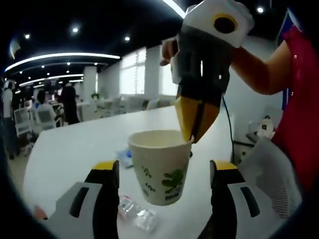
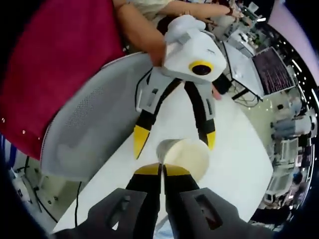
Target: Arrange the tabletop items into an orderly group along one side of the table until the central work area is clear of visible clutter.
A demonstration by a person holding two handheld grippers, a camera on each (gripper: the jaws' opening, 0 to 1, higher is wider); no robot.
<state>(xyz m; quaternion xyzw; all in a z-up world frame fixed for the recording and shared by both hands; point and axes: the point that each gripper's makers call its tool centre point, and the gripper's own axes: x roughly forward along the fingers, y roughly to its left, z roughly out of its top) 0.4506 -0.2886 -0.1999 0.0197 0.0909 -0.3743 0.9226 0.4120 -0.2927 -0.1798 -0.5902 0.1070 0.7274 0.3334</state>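
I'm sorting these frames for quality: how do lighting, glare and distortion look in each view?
Left gripper view: bright windows and ceiling strips glare behind, the room is dim, yet the paper cup and right gripper pinching its rim read clearly; fisheye bends the white table. Right gripper view: evenly lit, edges strongly curved, the left gripper sharp, the cup slightly washed out.

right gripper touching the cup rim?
Touching. In the left gripper view the right gripper has its yellow tips closed over the rim of the cup, lifted off the table. The left gripper straddles the cup, open.
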